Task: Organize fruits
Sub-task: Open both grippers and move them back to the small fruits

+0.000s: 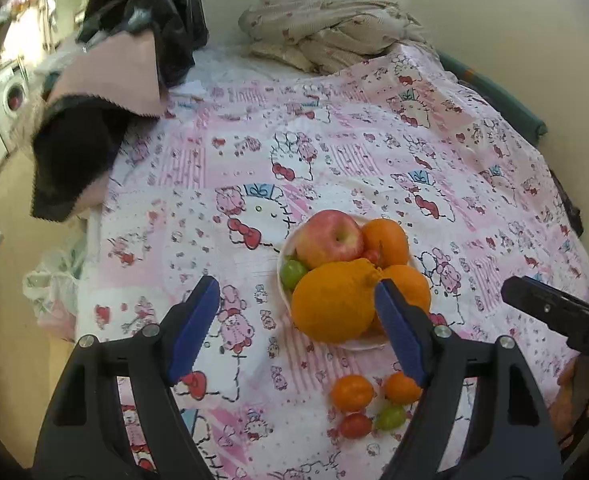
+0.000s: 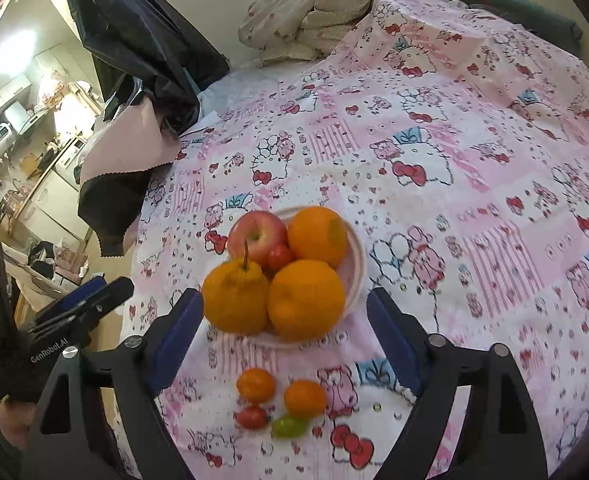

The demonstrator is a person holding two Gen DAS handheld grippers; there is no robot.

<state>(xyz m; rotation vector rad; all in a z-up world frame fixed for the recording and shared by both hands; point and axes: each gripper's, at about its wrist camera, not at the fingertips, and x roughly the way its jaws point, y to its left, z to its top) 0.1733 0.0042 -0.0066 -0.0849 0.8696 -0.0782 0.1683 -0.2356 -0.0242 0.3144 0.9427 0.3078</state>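
Bed (image 2: 474,184) wide open from 12 to 3; heaped bowl (image 2: 356,264) dead centre, loose fruits (image 2: 278,400) scattered at 6.

One white bowl (image 2: 356,264) holds one red apple (image 2: 256,236), two round oranges (image 2: 318,236), one knobbed, stemmed orange (image 2: 234,300), one red cherry tomato (image 2: 280,257) and one green one (image 1: 293,273). At its six o'clock: two small oranges (image 2: 256,385), one red tomato (image 2: 252,417), one green tomato (image 2: 289,427).
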